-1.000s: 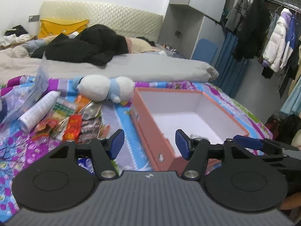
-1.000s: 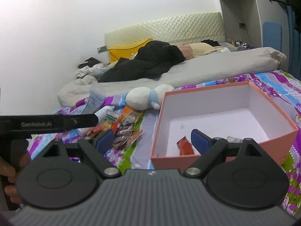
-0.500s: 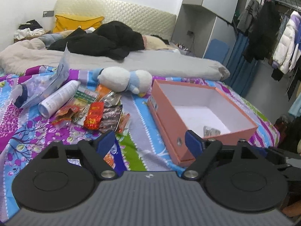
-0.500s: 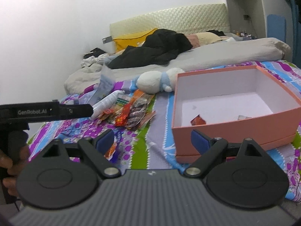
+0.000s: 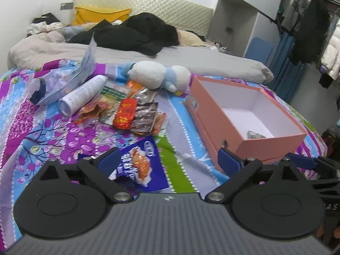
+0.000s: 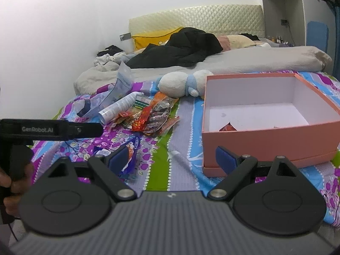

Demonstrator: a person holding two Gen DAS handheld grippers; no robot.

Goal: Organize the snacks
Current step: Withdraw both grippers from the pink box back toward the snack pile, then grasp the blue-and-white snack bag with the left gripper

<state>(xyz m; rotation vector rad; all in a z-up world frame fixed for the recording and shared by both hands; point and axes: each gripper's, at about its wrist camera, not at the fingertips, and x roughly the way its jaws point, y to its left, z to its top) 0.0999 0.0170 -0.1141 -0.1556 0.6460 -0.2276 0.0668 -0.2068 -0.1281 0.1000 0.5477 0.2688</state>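
Note:
A salmon-pink open box (image 5: pixel 212 116) (image 6: pixel 265 140) sits on the patterned bedspread. It holds a silver packet (image 5: pixel 255 135) and a red packet (image 6: pixel 228 127). A pile of snack packets (image 5: pixel 129 112) (image 6: pixel 148 116) lies left of the box. A blue-purple snack bag (image 5: pixel 140 165) (image 6: pixel 132 153) lies nearer, just under my left gripper (image 5: pixel 169 159). Its jaws are opening wide and grip nothing. My right gripper (image 6: pixel 172 158) hangs open over the bedspread in front of the box, nothing between its fingers. The left gripper's body (image 6: pixel 53 128) shows at the left, held by a hand (image 6: pixel 6 182).
A white tube (image 5: pixel 82 95), a clear plastic pouch (image 5: pixel 63 80) and a white-and-blue plush toy (image 5: pixel 157 77) lie behind the snack pile. Black clothes (image 5: pixel 136 34) and a grey duvet cover the far bed. Hanging coats (image 5: pixel 308 25) fill the right.
Both views have drawn back and shifted left from the box toward the snack pile. The left jaws have spread wider. The blue-purple bag has come into view below them.

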